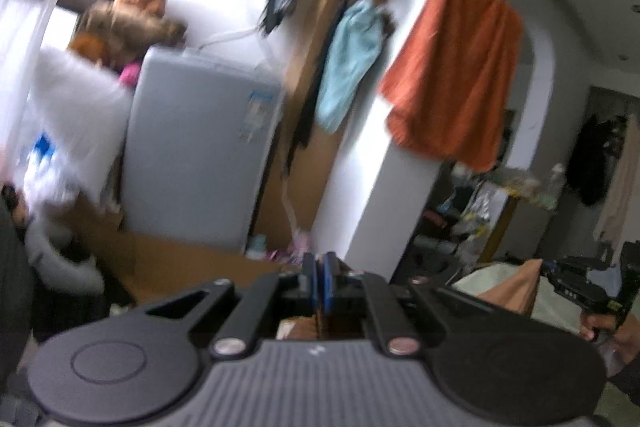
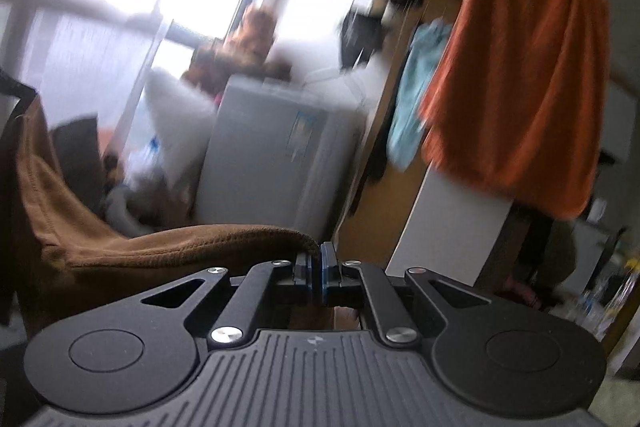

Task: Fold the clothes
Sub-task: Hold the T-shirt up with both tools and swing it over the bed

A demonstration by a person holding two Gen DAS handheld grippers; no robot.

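- The right gripper (image 2: 320,259) has its jaws pressed together on a corner of the brown garment (image 2: 160,247), which is pinched between the blue pads.
- From that pinch the brown garment runs left as a thick rolled hem, then hangs down and rises again at the far left edge of the right wrist view.
- The left gripper (image 1: 320,269) is closed too; a sliver of brown cloth shows low between its fingers, but blur hides whether the tips pinch it.
- In the left wrist view the right gripper shows at the far right, held in a hand (image 1: 600,325), with tan fabric draped beside it.
- Beyond both grippers stands a grey washing machine (image 1: 200,155), with plush toys (image 1: 136,15) on top.
- An orange towel (image 1: 452,67) hangs on the white wall, a light blue cloth (image 1: 348,63) to its left.
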